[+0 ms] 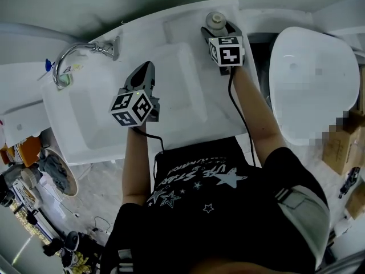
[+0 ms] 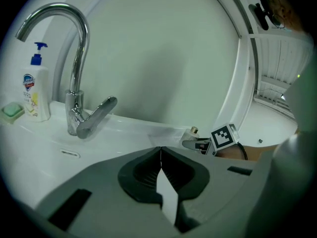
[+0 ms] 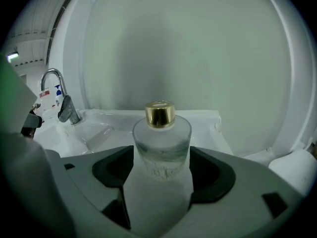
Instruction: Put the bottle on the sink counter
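A frosted glass bottle (image 3: 161, 148) with a gold cap stands upright between the jaws of my right gripper (image 3: 161, 156), which is shut on it. In the head view the bottle (image 1: 217, 20) and right gripper (image 1: 220, 31) are over the white sink counter (image 1: 185, 17) at its far right corner; whether the bottle touches the counter is hidden. My left gripper (image 1: 146, 68) hangs over the basin (image 1: 85, 116), shut with nothing in it; its jaws (image 2: 161, 151) meet in a thin line. The left gripper view shows the right gripper (image 2: 199, 144) far off.
A chrome faucet (image 1: 80, 51) (image 2: 75, 83) rises at the basin's back left. A soap pump bottle (image 2: 35, 90) and a green soap bar (image 2: 12, 111) stand left of it. A white toilet (image 1: 311, 84) is to the right of the sink. Clutter lies on the floor at left.
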Demonstrator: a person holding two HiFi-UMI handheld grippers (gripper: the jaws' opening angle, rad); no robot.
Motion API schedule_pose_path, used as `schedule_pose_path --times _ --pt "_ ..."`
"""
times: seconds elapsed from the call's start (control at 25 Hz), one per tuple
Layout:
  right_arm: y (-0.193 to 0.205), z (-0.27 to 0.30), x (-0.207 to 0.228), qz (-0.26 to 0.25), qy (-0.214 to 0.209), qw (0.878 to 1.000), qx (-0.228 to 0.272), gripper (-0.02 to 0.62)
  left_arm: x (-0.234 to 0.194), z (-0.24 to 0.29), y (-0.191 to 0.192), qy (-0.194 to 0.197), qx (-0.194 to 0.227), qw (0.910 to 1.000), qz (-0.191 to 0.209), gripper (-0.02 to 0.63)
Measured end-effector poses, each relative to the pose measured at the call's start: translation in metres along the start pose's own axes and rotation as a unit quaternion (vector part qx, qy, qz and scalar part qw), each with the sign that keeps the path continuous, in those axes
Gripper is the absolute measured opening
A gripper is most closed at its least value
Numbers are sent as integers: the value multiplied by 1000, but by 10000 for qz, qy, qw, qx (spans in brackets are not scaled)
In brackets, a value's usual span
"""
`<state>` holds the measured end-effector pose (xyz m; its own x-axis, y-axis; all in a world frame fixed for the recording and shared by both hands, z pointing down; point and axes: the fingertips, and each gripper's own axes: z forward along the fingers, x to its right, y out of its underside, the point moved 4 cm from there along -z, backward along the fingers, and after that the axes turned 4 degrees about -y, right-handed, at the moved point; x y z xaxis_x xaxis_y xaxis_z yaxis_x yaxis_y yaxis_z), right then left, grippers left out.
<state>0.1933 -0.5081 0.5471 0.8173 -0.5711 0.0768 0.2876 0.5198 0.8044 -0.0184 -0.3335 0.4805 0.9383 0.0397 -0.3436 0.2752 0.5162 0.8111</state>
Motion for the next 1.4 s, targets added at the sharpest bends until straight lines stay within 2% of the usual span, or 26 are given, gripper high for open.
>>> schedule_pose_path --times 0.2,0.48,0.52,0.56,0.68,0.8,0.96,1.12,1.4 --pt "16 -25 -9 344 301 9989 -53 322 -7 -19 3 174 47 9998 -29 9" --pt "23 -79 -42 993 708 9920 321 304 -27 -53 7 633 -47 9979 121 9" --pt "25 -87 -47 1061 875 9898 377 232 -30 -59 8 701 -65 9974 169 9" --pt "26 -96 -53 1120 1040 9871 468 122 -32 -65 8 767 -73 9968 220 9" --pt "21 -123 -73 1334 1115 9801 959 100 -36 -81 7 961 -35 9948 321 9" --pt "13 -150 -90 1352 1225 9741 1334 14 -35 -93 6 1205 29 9919 405 9" --pt "14 -180 -122 1203 1135 9739 1556 6 -36 -115 12 1449 74 9884 456 9" --pt "17 -205 -154 991 1272 9745 1557 6 -41 -137 16 1682 70 9841 567 9" --pt "37 -244 -212 1037 1516 9702 1577 6 -55 -182 22 2058 120 9753 799 9"
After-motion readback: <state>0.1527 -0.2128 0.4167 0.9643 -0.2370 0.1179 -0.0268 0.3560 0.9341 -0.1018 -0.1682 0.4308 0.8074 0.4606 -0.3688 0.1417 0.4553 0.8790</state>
